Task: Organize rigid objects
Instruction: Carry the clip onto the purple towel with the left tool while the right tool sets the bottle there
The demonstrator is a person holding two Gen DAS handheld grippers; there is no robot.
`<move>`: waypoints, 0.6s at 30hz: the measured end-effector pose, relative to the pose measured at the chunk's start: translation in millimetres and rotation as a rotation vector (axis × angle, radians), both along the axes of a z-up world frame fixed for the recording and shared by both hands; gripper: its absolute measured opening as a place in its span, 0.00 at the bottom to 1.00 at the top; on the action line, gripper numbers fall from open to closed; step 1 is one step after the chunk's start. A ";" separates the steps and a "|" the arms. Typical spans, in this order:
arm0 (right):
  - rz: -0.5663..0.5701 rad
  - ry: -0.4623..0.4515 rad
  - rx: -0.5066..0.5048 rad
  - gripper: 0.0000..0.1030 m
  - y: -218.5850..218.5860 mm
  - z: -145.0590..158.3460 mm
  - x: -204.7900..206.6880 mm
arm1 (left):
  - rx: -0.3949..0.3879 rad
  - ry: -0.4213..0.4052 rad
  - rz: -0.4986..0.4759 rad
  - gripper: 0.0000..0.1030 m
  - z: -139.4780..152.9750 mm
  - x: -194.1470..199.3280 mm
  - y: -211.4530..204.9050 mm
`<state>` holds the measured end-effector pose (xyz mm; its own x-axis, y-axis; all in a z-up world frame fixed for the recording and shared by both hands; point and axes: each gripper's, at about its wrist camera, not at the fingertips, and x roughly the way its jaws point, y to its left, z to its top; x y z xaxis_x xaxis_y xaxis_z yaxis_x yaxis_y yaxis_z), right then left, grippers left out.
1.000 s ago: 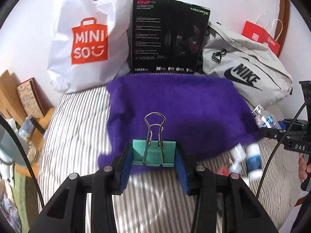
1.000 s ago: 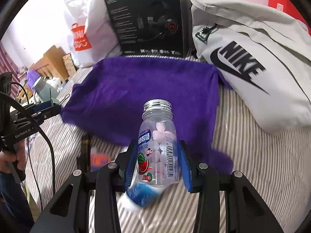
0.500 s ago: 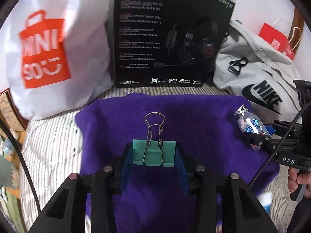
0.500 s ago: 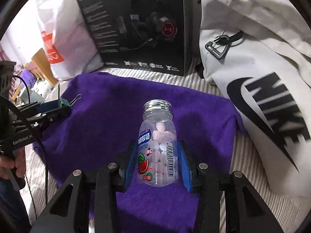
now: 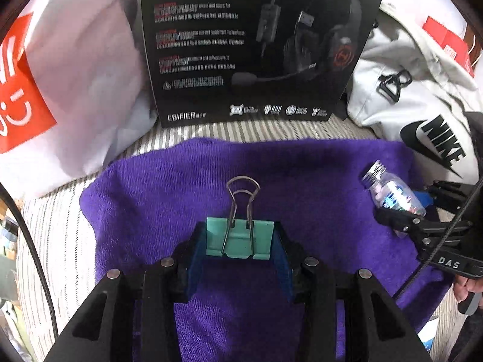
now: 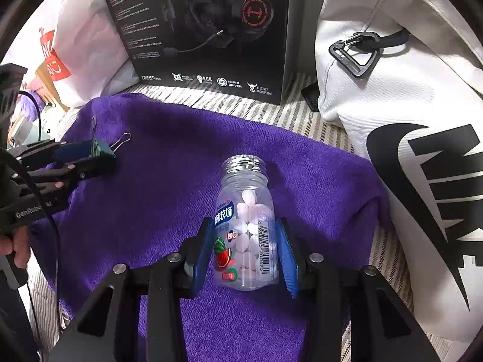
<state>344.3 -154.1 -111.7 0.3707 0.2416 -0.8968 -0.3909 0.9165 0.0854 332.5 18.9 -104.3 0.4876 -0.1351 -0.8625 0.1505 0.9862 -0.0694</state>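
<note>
The left hand-held gripper (image 5: 240,241) clenched a green binder clip (image 5: 238,236); the right hand-held gripper (image 6: 246,253) grasped a candy bottle (image 6: 246,226) above the purple towel (image 6: 166,196).

A striped bed (image 5: 54,241) carries a purple towel (image 5: 302,181) at centre frame; black headset box (image 5: 241,45), white shopping bag (image 5: 75,75) and white Nike bag (image 5: 422,96) stand along the top.

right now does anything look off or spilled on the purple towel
Nothing stands out. The left gripper holds a teal binder clip and the right gripper a capped candy bottle over the purple towel; nothing spilled.
</note>
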 end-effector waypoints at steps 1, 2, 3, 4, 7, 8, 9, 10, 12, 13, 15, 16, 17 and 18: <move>0.009 0.009 0.018 0.51 -0.2 -0.2 -0.9 | 0.006 0.004 0.000 0.39 -1.4 -0.4 -1.1; 0.012 0.010 0.022 0.57 -0.1 0.0 -2.6 | 0.011 0.009 -0.003 0.39 -3.2 -0.1 -2.0; 0.014 0.009 0.013 0.61 0.8 -1.3 -3.3 | 0.016 0.002 -0.006 0.40 -4.3 -2.1 -3.3; 0.015 0.004 -0.002 0.61 1.2 -1.1 -6.4 | 0.021 0.000 -0.006 0.43 -5.1 -3.3 -4.2; -0.002 -0.007 -0.009 0.61 -2.2 3.8 -19.0 | 0.036 0.006 -0.002 0.53 -5.9 -9.5 -5.7; -0.011 -0.008 -0.003 0.61 -4.7 6.7 -24.2 | 0.043 0.005 0.007 0.53 -5.5 -12.1 -5.2; -0.021 -0.018 0.008 0.61 -8.8 12.4 -32.3 | 0.043 0.002 0.017 0.53 -3.7 -16.1 -3.6; -0.026 -0.029 0.016 0.61 -12.1 18.2 -40.4 | 0.032 -0.001 0.026 0.53 -0.3 -21.4 -1.5; -0.048 -0.044 0.031 0.61 -19.3 29.7 -57.9 | 0.016 -0.015 0.038 0.53 9.2 -34.3 3.1; -0.058 -0.049 0.040 0.61 -24.3 33.8 -64.7 | 0.011 -0.026 0.040 0.53 15.8 -43.7 7.2; -0.079 -0.062 0.068 0.61 -34.2 43.9 -84.5 | 0.011 -0.040 0.042 0.53 25.2 -62.3 8.1; -0.089 -0.068 0.079 0.61 -38.6 48.0 -94.1 | 0.012 -0.047 0.042 0.53 29.1 -71.7 8.3; -0.100 -0.073 0.089 0.61 -43.2 52.3 -107.2 | 0.012 -0.053 0.039 0.53 31.8 -79.8 8.0; -0.104 -0.073 0.092 0.63 -46.0 53.8 -115.0 | 0.013 -0.057 0.039 0.53 34.8 -92.6 8.3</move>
